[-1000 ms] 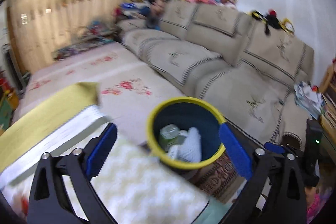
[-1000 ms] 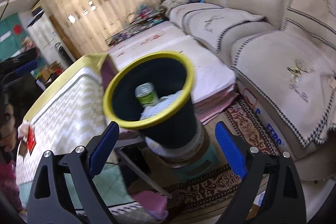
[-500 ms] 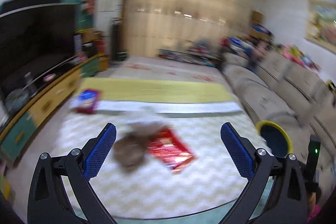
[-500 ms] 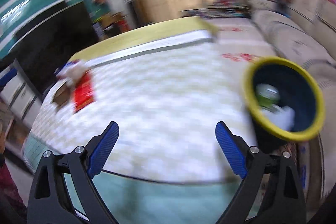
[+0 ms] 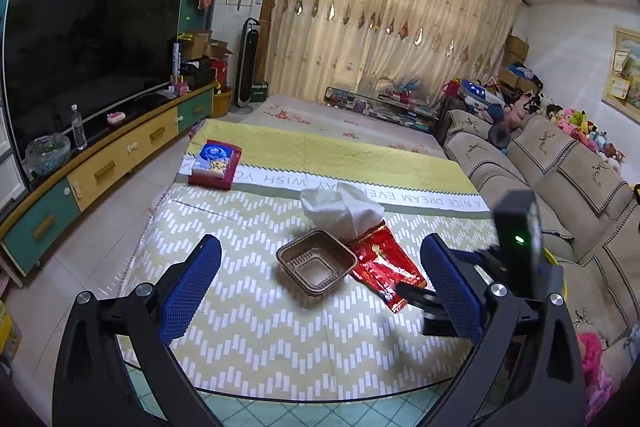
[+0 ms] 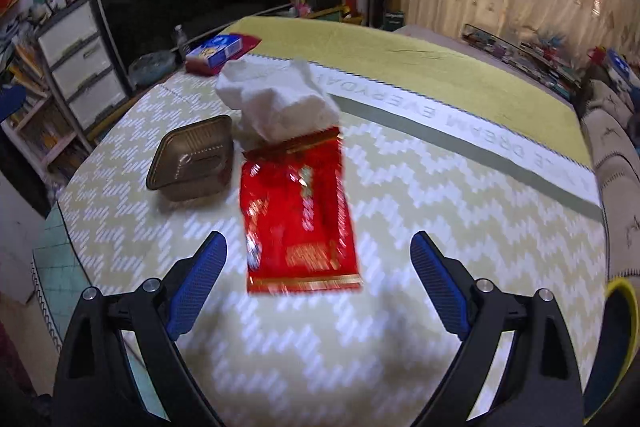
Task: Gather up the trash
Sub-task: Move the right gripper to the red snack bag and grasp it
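A low table (image 5: 280,347) fills both views, covered by a cloth printed in cream-and-white zigzags, with a grey lettered band and a plain yellow strip at its far end. Beside it runs a long beige sofa (image 5: 560,163) with dark piped cushions.

On the cloth three pieces of trash lie bunched together. The largest is a crumpled white tissue (image 6: 276,103), soft and lumpy, touching the far end of a flat, glossy red foil wrapper (image 6: 300,215) with gold trim. Just beside the wrapper sits a square brown plastic tray (image 6: 192,159), ribbed along its rim, with a smaller square recess in its floor; nothing shows inside it. Farther off, near the yellow strip, a red box with a blue printed lid (image 5: 214,163) lies apart from the rest.

The right gripper (image 6: 320,279) hangs over the near end of the wrapper, its blue textured fingers (image 6: 198,279) spread wide to either side and gripping nothing; whether they touch the cloth cannot be told. The left gripper (image 5: 320,287) is likewise wide open and empty, with the tray and wrapper lying between and beyond its fingertips.

At the right edge of the right wrist view, the yellow rim of a dark bin (image 6: 624,311) shows beside the table; its contents are hidden.
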The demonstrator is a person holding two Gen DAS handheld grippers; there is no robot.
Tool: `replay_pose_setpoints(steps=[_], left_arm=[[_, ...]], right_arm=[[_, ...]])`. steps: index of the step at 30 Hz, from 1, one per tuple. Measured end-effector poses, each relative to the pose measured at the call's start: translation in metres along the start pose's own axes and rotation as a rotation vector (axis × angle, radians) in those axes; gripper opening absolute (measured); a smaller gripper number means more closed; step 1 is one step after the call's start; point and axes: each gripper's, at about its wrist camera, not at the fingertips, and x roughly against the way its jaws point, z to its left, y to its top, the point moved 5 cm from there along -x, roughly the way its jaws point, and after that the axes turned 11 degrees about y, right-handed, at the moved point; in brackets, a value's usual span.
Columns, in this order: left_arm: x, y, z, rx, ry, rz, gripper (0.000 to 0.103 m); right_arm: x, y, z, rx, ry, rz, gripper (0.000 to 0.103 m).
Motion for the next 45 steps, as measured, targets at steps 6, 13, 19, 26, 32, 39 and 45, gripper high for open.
replay_pose_setpoints(steps=[6, 13, 19, 26, 32, 39, 45], left_arm=[[-0.007, -0.005, -0.002, 0.002, -0.012, 0.024, 0.098], [-0.014, -0.013, -0.007, 0.003, -0.027, 0.046, 0.098], [-0.016, -0.016, -0.011, -0.003, -0.032, 0.054, 0.098], [-0.018, -0.019, -0.015, -0.008, -0.037, 0.062, 0.098], [-0.02, -0.02, -0.018, -0.005, -0.048, 0.071, 0.098], [-0.02, -0.024, -0.031, -0.027, -0.066, 0.081, 0.098], [-0.019, -0.025, -0.042, -0.055, -0.069, 0.079, 0.098]], right_arm=[[-0.026, 0.004, -0.007, -0.01, -0.008, 0.057, 0.088], [-0.042, 0.006, -0.001, 0.023, -0.026, 0.075, 0.067], [-0.03, -0.002, -0.002, 0.006, -0.012, 0.058, 0.049], [-0.015, -0.018, -0.003, -0.015, -0.003, 0.048, 0.046], [0.011, -0.04, -0.009, -0.061, 0.01, 0.02, 0.046], [0.049, -0.06, -0.021, -0.105, -0.001, -0.034, 0.046], [0.081, -0.073, -0.047, -0.168, -0.032, -0.089, 0.046]])
